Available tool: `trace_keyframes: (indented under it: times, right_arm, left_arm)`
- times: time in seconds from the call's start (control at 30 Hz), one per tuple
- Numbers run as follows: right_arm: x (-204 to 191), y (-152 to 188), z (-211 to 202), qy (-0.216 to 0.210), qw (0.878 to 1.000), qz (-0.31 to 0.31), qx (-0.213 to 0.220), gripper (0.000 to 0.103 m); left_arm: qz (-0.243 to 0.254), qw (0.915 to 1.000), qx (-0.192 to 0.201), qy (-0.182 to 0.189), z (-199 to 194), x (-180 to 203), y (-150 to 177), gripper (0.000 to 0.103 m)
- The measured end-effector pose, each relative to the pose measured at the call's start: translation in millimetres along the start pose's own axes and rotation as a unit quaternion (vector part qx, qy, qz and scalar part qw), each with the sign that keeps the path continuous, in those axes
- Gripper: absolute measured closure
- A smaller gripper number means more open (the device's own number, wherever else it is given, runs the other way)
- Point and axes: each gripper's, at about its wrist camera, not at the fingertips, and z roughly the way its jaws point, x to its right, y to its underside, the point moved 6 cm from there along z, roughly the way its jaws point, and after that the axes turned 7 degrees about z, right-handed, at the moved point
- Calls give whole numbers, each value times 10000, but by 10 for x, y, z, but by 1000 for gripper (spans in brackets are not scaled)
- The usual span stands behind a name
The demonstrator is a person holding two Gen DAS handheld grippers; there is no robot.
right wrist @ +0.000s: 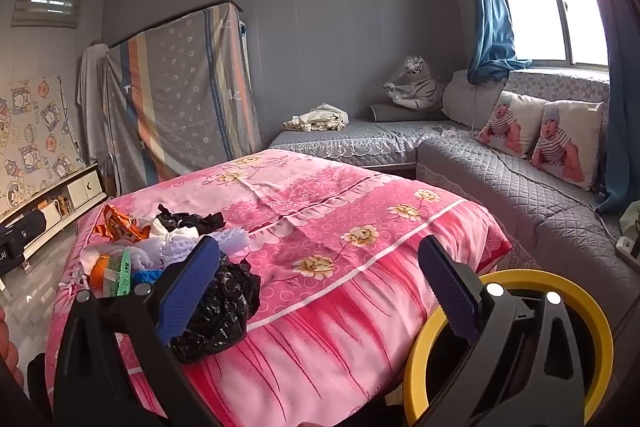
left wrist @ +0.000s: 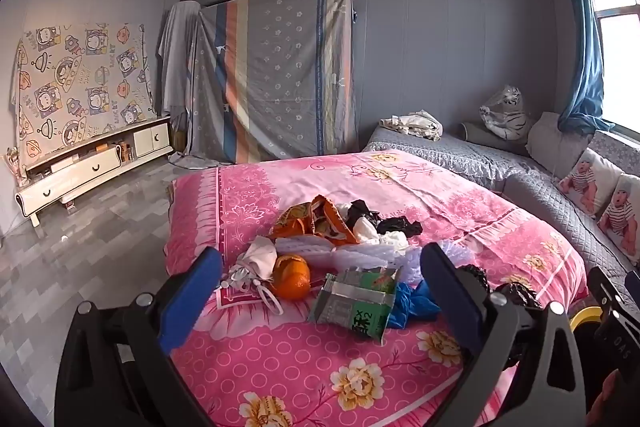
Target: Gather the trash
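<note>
Pink bedspread: floral pink cotton cover [left wrist: 400, 183] carries all the litter.
Trash heap: orange peel [left wrist: 292, 277], green-and-silver foil snack wrapper [left wrist: 356, 303], orange printed packet [left wrist: 316, 221], white crumpled tissues [left wrist: 380, 233] and blue plastic bag [left wrist: 416, 301], near the cover's front edge.
Black crumpled plastic bag [right wrist: 224, 311]: at the front edge, apart from the heap.
Left gripper [left wrist: 320, 301]: jaws wide, empty, above the wrapper.
Right gripper [right wrist: 320, 291]: jaws wide, empty.
Yellow-rimmed round bin [right wrist: 600, 339]: beside the front corner.

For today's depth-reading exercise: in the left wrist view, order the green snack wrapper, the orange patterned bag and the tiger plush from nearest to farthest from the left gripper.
1. Green snack wrapper: between the open left gripper's fingers, on the pink bedspread.
2. Orange patterned bag: mid-bed, in the trash pile.
3. Tiger plush: far right, on the grey sofa.
</note>
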Motion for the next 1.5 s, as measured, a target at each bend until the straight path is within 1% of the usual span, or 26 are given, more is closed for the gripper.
trace_keyframes:
  times: [0.27, 0.73, 0.93, 1.5]
  right_arm:
    - [4, 5, 11, 38, 10000, 11, -31, 8]
    - [41, -18, -13, -19, 10000, 46, -63, 8]
    - [2, 32, 10, -35, 9999, 55, -109, 8]
    - [13, 16, -2, -64, 9998, 87, -146, 8]
  left_arm:
    - [-20, 10000, -22, -5, 0, -14, 15, 7]
    - [-123, 9998, -128, 9, 30, -80, 56, 7]
    - [-141, 9998, -169, 13, 42, -80, 64, 7]
    - [-166, 9996, -208, 45, 64, -86, 88, 7]
